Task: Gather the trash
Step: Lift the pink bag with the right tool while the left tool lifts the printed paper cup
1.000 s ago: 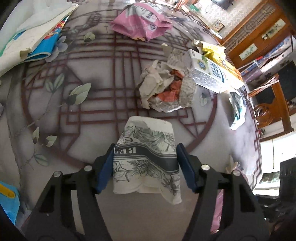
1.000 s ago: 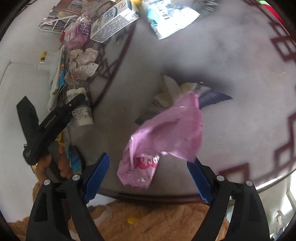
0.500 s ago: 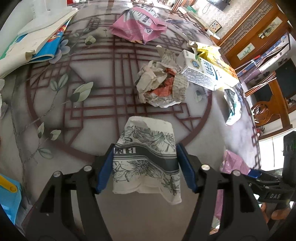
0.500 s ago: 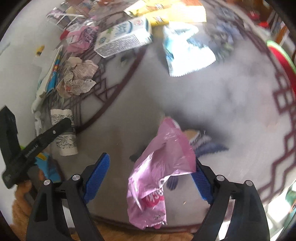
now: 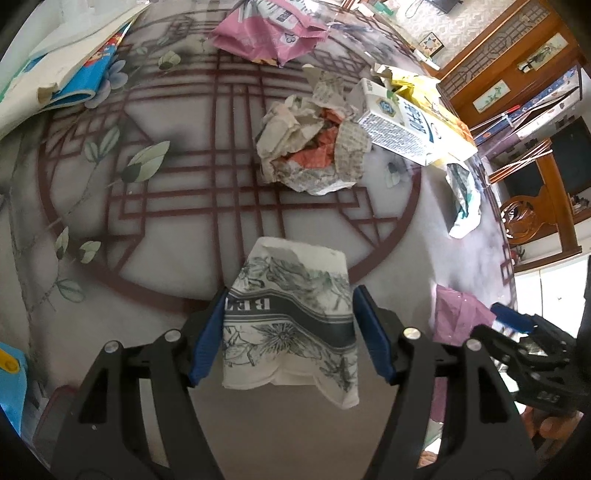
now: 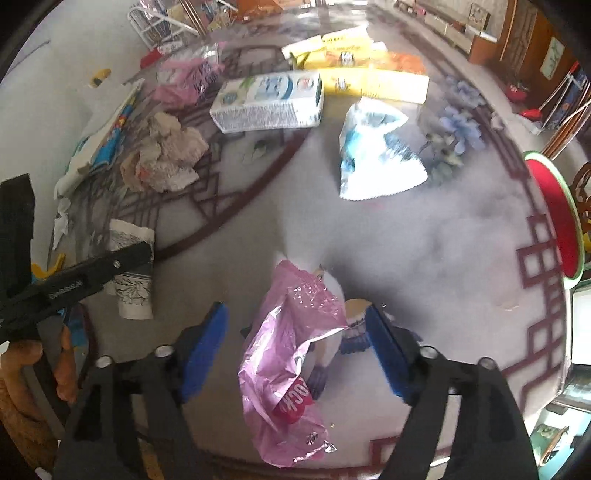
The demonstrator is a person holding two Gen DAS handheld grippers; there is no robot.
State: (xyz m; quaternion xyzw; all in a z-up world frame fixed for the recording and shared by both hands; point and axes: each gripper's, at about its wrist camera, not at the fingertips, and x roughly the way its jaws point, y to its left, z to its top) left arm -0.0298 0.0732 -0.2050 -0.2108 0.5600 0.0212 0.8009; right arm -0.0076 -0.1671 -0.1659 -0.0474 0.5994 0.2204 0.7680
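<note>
- Paper cup (image 5: 291,325): crushed, printed with grey flowers, lying between the pads of your left gripper (image 5: 290,334), low over the tabletop (image 5: 207,229). Pads meet both sides, so the cup is clamped at mid-body. Judged very light, soft-walled, already collapsed; squeeze only enough to keep it, since more will just fold it flatter
- Pink plastic wrapper (image 6: 291,354): hanging crumpled between the fingers of your right gripper (image 6: 295,349), near the tabletop's front edge. Jaws stand wide; whether the right pad pins a corner, you cannot tell. Judged feather-light, limp, slippery film; take it at a bunched fold, not a flat sheet
- Crumpled paper wad (image 5: 314,155): mid-tabletop, well apart from the cup. Light, springy; grip across the bulk
- Milk carton (image 5: 402,125): on its side, touching the wad. Stiffer; grip across the narrow faces
- White-blue foil bag (image 6: 373,151): flat, beside the carton. Slippery; pinch an edge
- Large pink bag (image 5: 269,29): far edge
</note>
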